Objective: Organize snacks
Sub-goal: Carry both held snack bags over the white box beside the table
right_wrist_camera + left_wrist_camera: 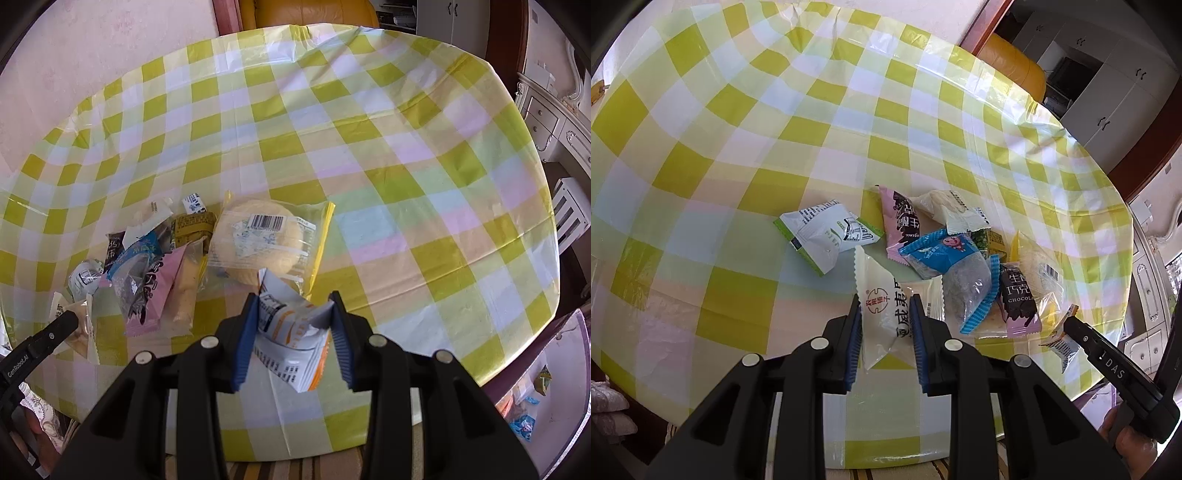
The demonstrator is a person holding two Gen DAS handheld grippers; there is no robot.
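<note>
Two claws each clamp one packet, left (884,314) white (882,302), right (293,314) seemingly orange-white (295,332).

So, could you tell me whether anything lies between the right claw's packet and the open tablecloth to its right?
Nothing visible does. The right claw holds the white-and-orange packet; the bun bag and snack pile lie ahead and left, and the tablecloth to the right is bare.

1. White red-logo snack packet (882,325): pinched upright in left tool (885,306).
2. White-orange packet (295,332): crumpled, clamped in right tool (295,306).
3. Snack pile (960,266): mixed wrappers overlapping on tabletop (738,147).
4. Green-white packet (827,236): beside pile, flat.
</note>
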